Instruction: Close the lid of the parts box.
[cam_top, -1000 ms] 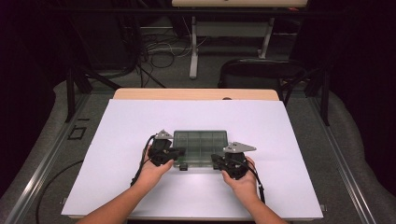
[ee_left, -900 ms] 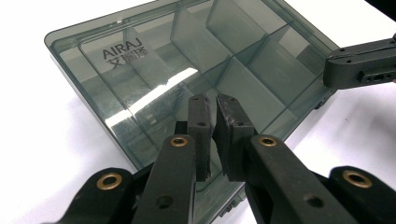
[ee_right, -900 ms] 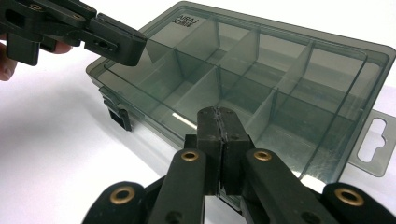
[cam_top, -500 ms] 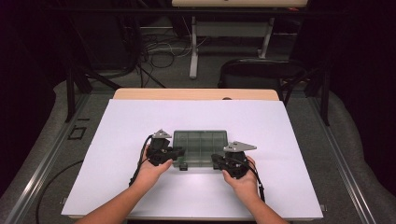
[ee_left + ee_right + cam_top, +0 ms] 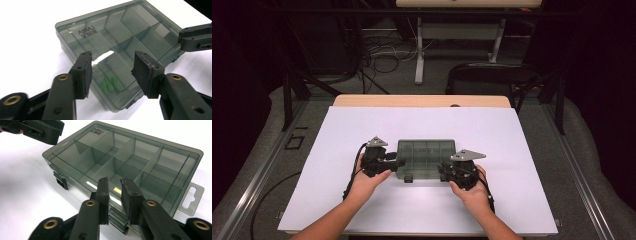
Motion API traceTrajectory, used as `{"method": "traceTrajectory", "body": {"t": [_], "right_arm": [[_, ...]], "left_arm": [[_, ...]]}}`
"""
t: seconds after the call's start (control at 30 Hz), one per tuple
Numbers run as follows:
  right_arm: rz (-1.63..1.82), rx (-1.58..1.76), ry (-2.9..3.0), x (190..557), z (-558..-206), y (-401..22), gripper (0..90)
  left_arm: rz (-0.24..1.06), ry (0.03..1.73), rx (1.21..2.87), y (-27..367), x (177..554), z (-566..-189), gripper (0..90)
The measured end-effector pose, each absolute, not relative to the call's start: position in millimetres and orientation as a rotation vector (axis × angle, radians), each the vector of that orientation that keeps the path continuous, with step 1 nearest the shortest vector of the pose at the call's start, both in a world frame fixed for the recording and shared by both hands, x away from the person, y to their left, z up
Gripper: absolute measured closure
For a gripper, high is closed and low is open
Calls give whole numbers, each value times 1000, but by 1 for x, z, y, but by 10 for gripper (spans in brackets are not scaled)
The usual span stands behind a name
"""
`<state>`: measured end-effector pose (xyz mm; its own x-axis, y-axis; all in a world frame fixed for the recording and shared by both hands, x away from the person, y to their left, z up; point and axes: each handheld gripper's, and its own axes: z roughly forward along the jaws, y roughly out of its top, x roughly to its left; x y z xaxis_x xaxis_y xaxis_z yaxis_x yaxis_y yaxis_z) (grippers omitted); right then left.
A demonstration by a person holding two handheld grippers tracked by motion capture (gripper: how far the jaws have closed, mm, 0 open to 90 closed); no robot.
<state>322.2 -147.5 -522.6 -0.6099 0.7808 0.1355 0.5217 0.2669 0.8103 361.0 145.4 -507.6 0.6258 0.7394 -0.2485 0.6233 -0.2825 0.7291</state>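
A smoky translucent compartment box lies with its lid down on the white table top. My left gripper is at its front left corner. In the left gripper view that gripper is open and its jaws have just been opening. They stand wide over the box, nothing pressed between them, with small green pieces in one compartment. My right gripper is at the front right corner. This gripper has also just been opening, a narrow gap above the box's front edge.
A dark latch sticks out of the box's front side. A hang tab juts from one end. White table top spreads all around the box. Behind the table are a black chair, cables and a desk leg.
The left hand has eased a little to the left of the box's corner. The right hand and the box have kept still.
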Motion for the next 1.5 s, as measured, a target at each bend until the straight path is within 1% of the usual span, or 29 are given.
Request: {"method": "traceTrajectory", "body": {"t": [0.13,0.2,0.3,0.43,0.53,0.63,0.7,0.77,0.9,1.07,1.5], "right_arm": [[1255,1215,2255,323,-520,-147,642],[1248,1214,2253,324,-517,-147,609],[1244,1225,2262,325,-514,-148,535],[1237,1257,2278,328,-513,-149,448],[1216,1274,2275,329,-512,-151,411],[1204,1267,2253,329,-511,-154,390],[1215,1273,2251,329,-509,-157,367],[1219,1284,2246,329,-507,-160,362],[1207,1285,2225,328,-504,-167,340],[1150,1274,2213,323,-501,-175,336],[1160,1330,2143,308,-500,-209,333]], "left_arm": [[199,1072,1983,153,360,-505,425],[214,1079,1979,156,360,-503,410],[231,1084,1985,161,360,-502,388],[229,1112,1983,169,360,-501,374],[226,1130,1982,175,360,-501,374],[242,1150,1973,180,359,-501,367],[251,1153,1980,182,358,-501,350],[272,1149,1995,185,357,-502,319],[297,1149,1994,191,353,-502,304],[331,1160,1980,204,347,-502,295],[394,1208,1934,240,333,-509,292]]}}
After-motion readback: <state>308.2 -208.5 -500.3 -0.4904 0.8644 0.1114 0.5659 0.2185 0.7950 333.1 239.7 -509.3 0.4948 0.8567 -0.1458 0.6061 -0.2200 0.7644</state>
